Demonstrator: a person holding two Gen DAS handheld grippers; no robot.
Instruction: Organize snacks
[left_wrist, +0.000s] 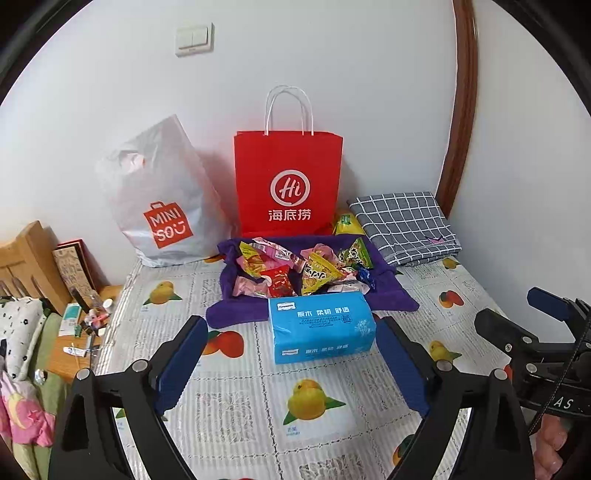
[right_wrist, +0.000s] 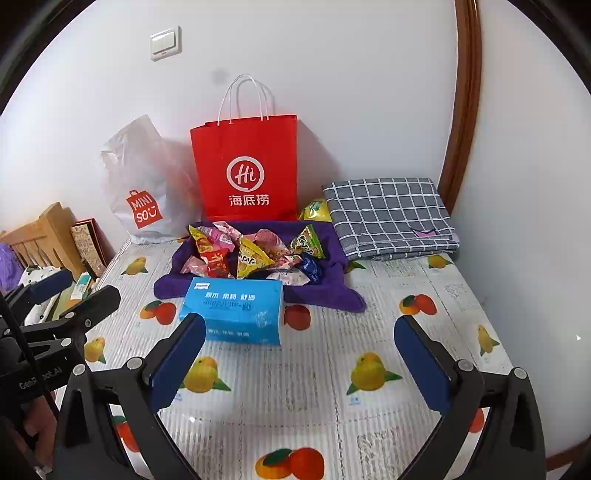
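A red paper bag (left_wrist: 288, 184) bears white lettering, beside a grey plastic bag (left_wrist: 162, 199) with a red logo. Bright wrapped snacks (left_wrist: 295, 269) lie on a purple cloth (left_wrist: 391, 291). The tissue pack (left_wrist: 321, 326) is blue; the folded cloth (left_wrist: 404, 225) grey with white checks; the table cover (left_wrist: 317, 402) white with fruit prints.

A bedroom in a home — a bed (left_wrist: 317, 413) with a fruit-print cover stands against a white wall bearing a light switch (left_wrist: 194, 38). A wooden headboard (left_wrist: 26, 258), a folded checked cloth (left_wrist: 404, 225) and two shopping bags — one red paper (left_wrist: 288, 184), one grey plastic (left_wrist: 162, 199) — complete it.
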